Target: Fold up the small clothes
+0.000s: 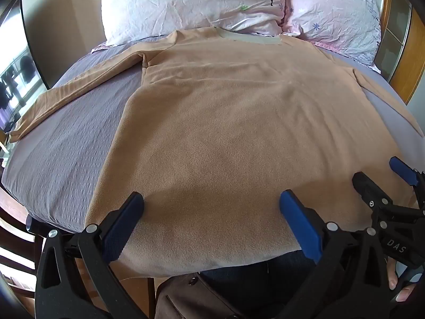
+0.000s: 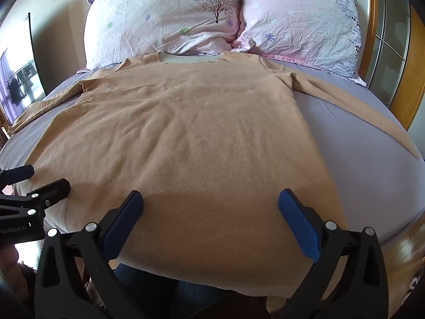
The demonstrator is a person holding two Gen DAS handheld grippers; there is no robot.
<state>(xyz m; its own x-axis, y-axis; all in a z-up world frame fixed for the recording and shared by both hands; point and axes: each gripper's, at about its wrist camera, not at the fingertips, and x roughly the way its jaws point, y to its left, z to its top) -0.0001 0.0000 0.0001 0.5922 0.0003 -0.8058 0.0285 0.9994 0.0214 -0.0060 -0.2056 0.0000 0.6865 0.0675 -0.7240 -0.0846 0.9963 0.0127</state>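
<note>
A tan long-sleeved fleece shirt [image 1: 225, 122] lies flat on the bed, pale collar toward the pillows, both sleeves spread outward. It also shows in the right wrist view [image 2: 191, 138]. My left gripper [image 1: 211, 203] is open and empty, hovering over the shirt's bottom hem. My right gripper [image 2: 211, 203] is open and empty over the hem too, further right. The right gripper also shows at the right edge of the left wrist view [image 1: 382, 178]. The left gripper also shows at the left edge of the right wrist view [image 2: 39, 180].
The bed has a grey-purple sheet [image 1: 69, 148], also seen in the right wrist view [image 2: 372, 164]. Two floral pillows [image 2: 170, 18] lie at the head. A wooden-framed glass door [image 2: 393, 53] stands on the right. The hem hangs over the bed's near edge.
</note>
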